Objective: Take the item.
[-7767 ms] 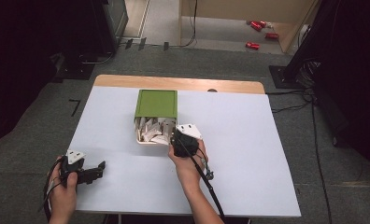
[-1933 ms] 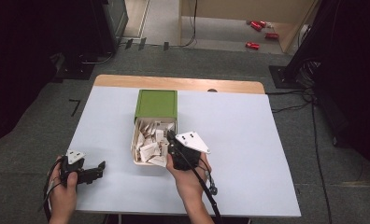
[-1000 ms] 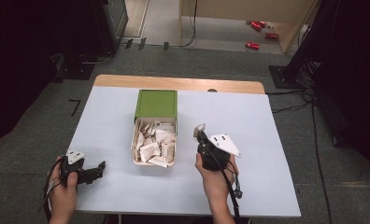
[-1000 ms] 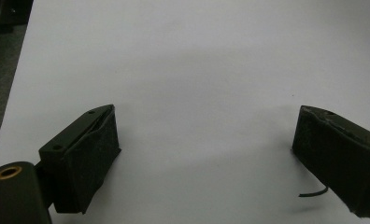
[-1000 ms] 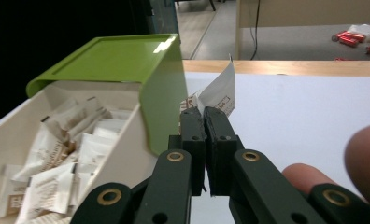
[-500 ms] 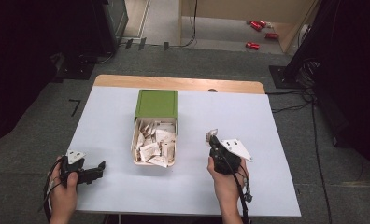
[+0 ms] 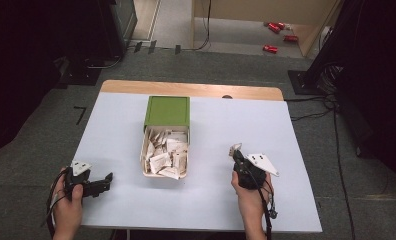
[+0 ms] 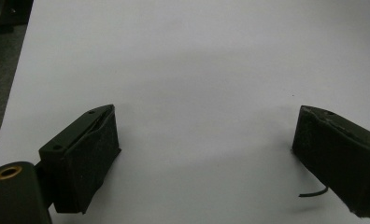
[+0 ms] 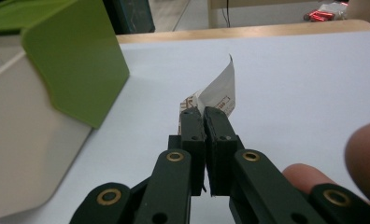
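Since the earlier frames, the right gripper (image 7: 234,152) has been carried from over the box out to the table's right half, a packet taken along; the left gripper (image 7: 107,178) is unchanged in place.

Left to right: the left gripper is rested at the near left of the pale blue-white tabletop (image 7: 211,125), jaws wide apart, nothing between them. At centre, a cream rectangular box with a green hinged lid (image 7: 166,142) is seen, filled with loose white paper sachets (image 7: 166,156). Well right of it, one small white paper sachet (image 9: 219,93) is pinched by its lower edge in the closed right jaws, held just above the table.

Handling, as judged: light, limp, easily crumpled or torn; best taken at a flat edge.

Printed markings on the held sachet are given by the right gripper view; the box's contents are given by the high view.
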Demonstrator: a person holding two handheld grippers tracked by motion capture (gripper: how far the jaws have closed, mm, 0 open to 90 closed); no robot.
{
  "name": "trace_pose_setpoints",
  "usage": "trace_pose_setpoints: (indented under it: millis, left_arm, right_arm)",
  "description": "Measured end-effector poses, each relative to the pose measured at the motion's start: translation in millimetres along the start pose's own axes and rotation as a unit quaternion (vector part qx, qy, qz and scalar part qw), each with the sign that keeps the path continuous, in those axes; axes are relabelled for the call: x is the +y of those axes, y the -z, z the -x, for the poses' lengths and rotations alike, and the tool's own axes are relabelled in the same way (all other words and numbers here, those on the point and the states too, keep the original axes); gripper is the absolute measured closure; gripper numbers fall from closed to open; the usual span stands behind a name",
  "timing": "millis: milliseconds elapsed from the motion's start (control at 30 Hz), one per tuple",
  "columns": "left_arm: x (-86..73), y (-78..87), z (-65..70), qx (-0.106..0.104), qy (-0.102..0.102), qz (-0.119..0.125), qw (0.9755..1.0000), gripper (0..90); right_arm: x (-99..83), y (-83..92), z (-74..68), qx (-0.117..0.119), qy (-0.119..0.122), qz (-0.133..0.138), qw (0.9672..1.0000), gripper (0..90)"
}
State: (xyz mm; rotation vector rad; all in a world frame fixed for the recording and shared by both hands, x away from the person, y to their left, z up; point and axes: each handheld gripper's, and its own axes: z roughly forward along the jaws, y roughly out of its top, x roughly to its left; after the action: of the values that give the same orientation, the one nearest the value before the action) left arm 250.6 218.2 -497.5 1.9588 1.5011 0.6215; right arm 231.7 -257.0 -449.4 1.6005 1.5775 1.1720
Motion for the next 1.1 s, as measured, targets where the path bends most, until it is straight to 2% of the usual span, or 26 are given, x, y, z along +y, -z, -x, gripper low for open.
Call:
trace_pose_setpoints:
  millis: [267,500,833,1100]
  left_arm:
    - [0.0,0.0,0.0,0.0,0.0,0.0,1.0,7.7]
    - [0.0,0.0,0.0,0.0,0.0,0.0,1.0,7.7]
    - [0.0,0.0,0.0,0.0,0.0,0.0,1.0,7.6]
    - [0.0,0.0,0.0,0.0,0.0,0.0,1.0,7.7]
  right_arm:
    - [-13.8,-7.5,10.6,-0.014,0.006,-0.012,0.9998,88.7]
    - [-26.5,-13.7,19.8,-0.024,0.002,-0.029,0.9993,88.7]
    - [-35.4,-18.5,25.9,-0.03,0.003,-0.04,0.9988,88.6]
    - [-38.8,-18.6,32.6,-0.031,-0.006,-0.043,0.9986,87.9]
